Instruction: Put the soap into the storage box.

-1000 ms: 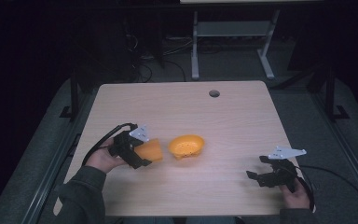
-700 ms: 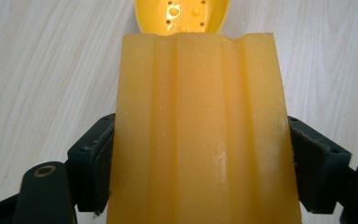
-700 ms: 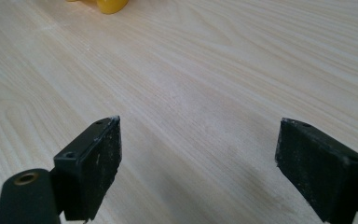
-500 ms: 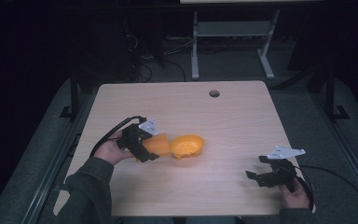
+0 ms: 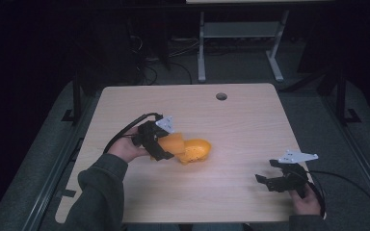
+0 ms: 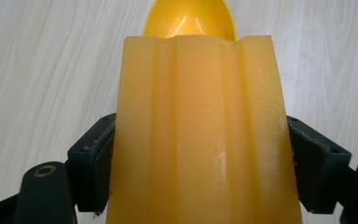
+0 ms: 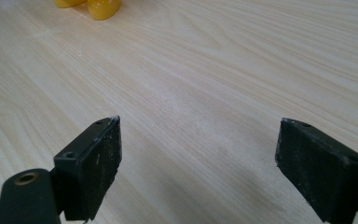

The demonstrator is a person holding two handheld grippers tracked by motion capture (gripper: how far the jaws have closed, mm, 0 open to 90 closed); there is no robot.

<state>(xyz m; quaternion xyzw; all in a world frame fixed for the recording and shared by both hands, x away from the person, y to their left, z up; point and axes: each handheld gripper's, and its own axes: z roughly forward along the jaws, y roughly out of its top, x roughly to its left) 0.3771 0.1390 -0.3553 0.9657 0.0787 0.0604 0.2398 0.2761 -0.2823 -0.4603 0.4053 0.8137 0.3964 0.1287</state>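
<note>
Pale wood-grain bench (image 5: 250, 125), dark room. Left hand-held gripper (image 5: 166, 144) clamps orange block (image 6: 200, 135); right hand-held gripper (image 5: 270, 180) spread wide.

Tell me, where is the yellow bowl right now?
In the high view the yellow bowl lies on the table, left of the middle, right beside the orange block that the left gripper holds.

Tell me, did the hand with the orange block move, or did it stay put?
Yes. The left gripper, clamped on the orange block, moved rightward across the table up to the yellow bowl, which kept its spot.
</note>
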